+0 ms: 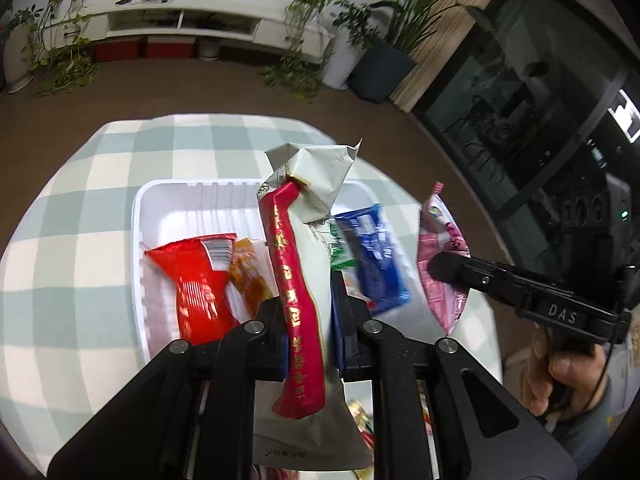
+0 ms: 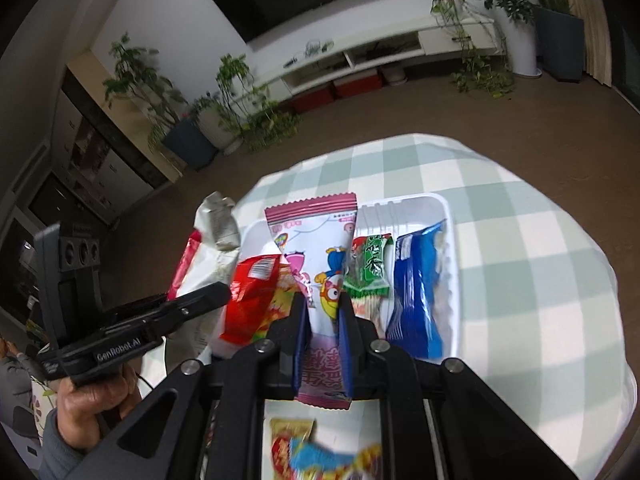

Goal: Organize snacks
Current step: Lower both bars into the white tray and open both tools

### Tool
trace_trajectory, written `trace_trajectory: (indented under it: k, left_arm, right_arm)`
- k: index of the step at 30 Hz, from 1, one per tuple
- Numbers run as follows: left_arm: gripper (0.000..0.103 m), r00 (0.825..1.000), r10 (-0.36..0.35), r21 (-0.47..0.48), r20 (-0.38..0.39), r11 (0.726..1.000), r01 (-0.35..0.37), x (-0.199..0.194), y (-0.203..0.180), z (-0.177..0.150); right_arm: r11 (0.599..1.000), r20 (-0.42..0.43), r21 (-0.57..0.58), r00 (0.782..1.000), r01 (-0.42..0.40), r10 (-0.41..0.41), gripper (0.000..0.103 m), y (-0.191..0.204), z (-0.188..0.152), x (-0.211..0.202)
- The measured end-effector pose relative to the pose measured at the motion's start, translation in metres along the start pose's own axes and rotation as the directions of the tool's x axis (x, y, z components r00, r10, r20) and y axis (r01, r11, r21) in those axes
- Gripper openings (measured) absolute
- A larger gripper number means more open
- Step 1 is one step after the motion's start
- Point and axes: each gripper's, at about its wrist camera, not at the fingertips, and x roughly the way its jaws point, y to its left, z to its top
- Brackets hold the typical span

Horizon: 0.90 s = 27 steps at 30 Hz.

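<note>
Both grippers hang over a white plastic tray (image 1: 138, 240) with ribbed walls, which sits on a round table under a pale green and white checked cloth (image 1: 80, 208). The left gripper (image 1: 308, 320) has its jaws clamped on a long, cream-coloured snack packet (image 1: 320, 240) with a glossy red band of gold lettering running down it; the packet's long axis follows the fingers, its crumpled, folded top end pointing away from the hand and over the tray's far wall, its flat bottom end trailing back between the black arms. The right gripper (image 2: 323, 320) is closed on a smooth pink and white cartoon packet (image 2: 316, 264), flat and rectangular with a zigzag-cut seal at the far end; it too lies lengthwise along the fingers, blue pads (image 2: 301, 340) pinching its lower part. Down in the tray, a shiny red foil packet (image 1: 200, 284) lies at the left, with an orange crinkled wrapper (image 1: 248, 276) just beside it. At the right lies a blue packet (image 2: 416, 292), lengthwise toward the far wall, and next to it a small green sachet (image 2: 368, 268). A yellow and red packet (image 2: 296, 448), blurred, rests on the cloth nearer than the tray. A hand (image 2: 96, 396) in a grey sleeve grips the left tool's handle.
</note>
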Motion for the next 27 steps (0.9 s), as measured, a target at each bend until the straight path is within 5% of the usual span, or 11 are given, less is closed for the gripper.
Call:
trace_trajectory:
  k: [15,21,22,27]
  left_arm:
    - [0.015,0.994,0.090,-0.014,-0.057,0.996,-0.091,0.087,0.025,-0.009]
    - [0.020,0.994,0.100,-0.016,-0.053,0.995,-0.101,0.091,0.024,-0.008]
    - [0.024,0.994,0.098,-0.015,-0.054,0.995,-0.099,0.090,0.025,-0.008]
    - [0.063,0.995,0.095,-0.008,-0.032,0.995,-0.096,0.072,0.020,-0.010]
  right_arm:
    - [0.993,-0.115,-0.053,0.987,0.103,-0.109,0.017,-0.008,0.003,0.092]
    - [0.992,-0.135,-0.059,0.984,0.112,-0.119,0.028,-0.009,-0.003,0.099]
    - [0.992,-0.136,-0.060,0.983,0.113,-0.120,0.036,-0.009,-0.003,0.099]
    - [0.991,-0.106,-0.040,0.986,0.129,-0.132,0.042,-0.012,-0.001,0.084]
